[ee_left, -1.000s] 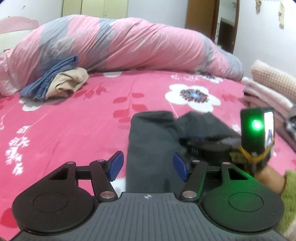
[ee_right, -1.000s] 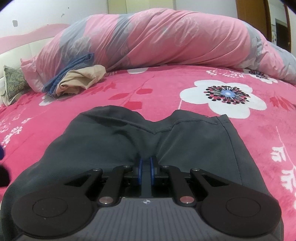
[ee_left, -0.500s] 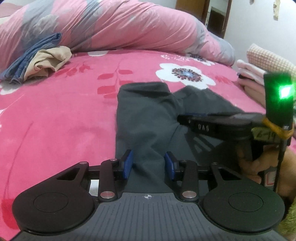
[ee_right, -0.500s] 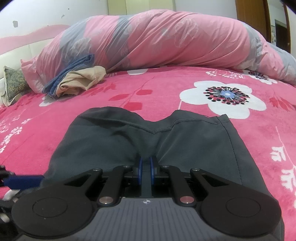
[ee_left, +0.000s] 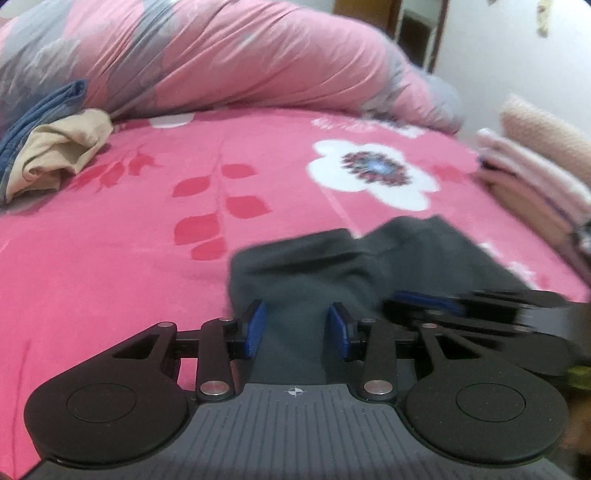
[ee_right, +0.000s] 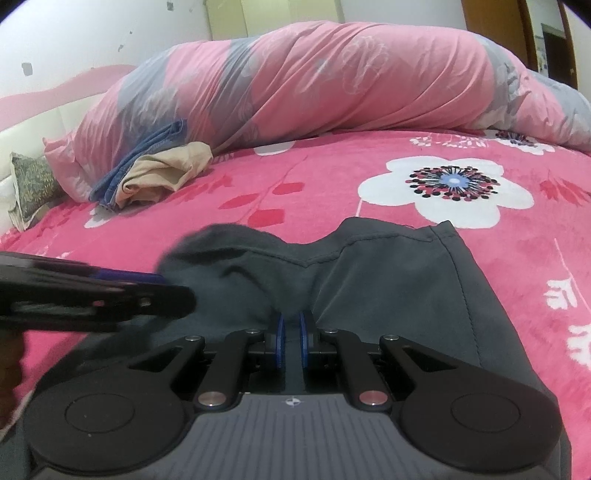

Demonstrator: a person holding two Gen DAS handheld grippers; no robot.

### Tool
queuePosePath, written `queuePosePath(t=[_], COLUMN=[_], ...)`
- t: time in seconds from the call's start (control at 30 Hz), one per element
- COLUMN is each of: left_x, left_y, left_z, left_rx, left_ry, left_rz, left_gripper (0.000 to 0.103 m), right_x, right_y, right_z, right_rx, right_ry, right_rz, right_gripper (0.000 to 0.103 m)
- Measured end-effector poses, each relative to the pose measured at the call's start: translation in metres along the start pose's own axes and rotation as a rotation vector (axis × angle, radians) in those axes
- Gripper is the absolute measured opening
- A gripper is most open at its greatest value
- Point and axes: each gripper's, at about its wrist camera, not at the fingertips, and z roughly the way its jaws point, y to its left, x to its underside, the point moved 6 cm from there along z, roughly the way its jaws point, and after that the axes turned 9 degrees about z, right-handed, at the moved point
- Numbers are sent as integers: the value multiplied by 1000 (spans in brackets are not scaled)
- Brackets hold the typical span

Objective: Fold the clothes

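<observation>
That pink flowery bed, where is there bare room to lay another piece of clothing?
The widest free patch of the bedspread lies between the grey garment and the rolled quilt, around the white flower. It is crowded at the jeans and beige heap, and by the folded stack at the bed's edge.

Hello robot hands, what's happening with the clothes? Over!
Right gripper pinching grey garment. Left gripper open, fingers straddling its edge. Nothing blocking.

A pink floral bed [ee_right: 443, 236] is filling the room, a rolled duvet [ee_right: 332, 81] lying at twelve o'clock below scuffed white wall [ee_right: 92, 33].
</observation>
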Motion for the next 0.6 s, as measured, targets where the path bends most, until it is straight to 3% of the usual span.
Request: queuePosePath(t=[0.1, 0.3, 0.4, 0.5, 0.6], left_x=[-3, -15, -18, -12, -12], left_y=[13, 18, 23, 35, 50], left_z=[-6, -25, -10, 2, -22], left_rx=[16, 1, -45, -85, -83], left_ry=[-21, -126, -90, -31, -85], left_rz=[-71, -74, -59, -101, -163], left_gripper=[40, 41, 42, 42, 45], right_x=[-10, -41, -46, -50, -53], right_y=[-4, -16, -32, -55, -63], right_z=[-15, -30, -13, -20, -48], right_rx=[3, 58, 162, 221, 207], right_ry=[-22, -84, -66, -81, -136], right_rz=[46, 66, 65, 158, 192], right_gripper=[10, 10, 10, 10, 10])
